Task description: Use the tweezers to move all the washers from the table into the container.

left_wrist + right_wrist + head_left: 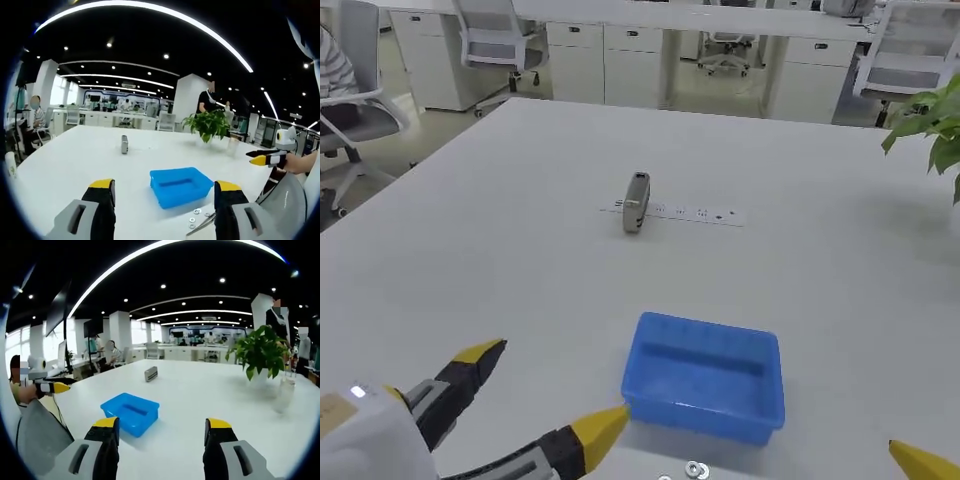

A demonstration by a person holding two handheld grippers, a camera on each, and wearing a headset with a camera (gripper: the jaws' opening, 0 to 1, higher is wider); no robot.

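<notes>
The small silver metal washers [192,219] lie loose on the white table [520,250], just on your side of the blue rectangular plastic container [705,378]. The thin metal tweezers [202,225] lie right beside them (in neither gripper). Your left gripper [563,377] hovers near the container's left corner, jaws spread wide, holding nothing. Your right gripper [161,423] gapes just as wide, empty too.

container [705,375]: bright blue
table [520,230]: plain white
washers [696,469]: silvery
left gripper [550,388]: yellow tips, black behind
right gripper [162,423]: same yellow on black
plant [930,120]: green leaves
</notes>
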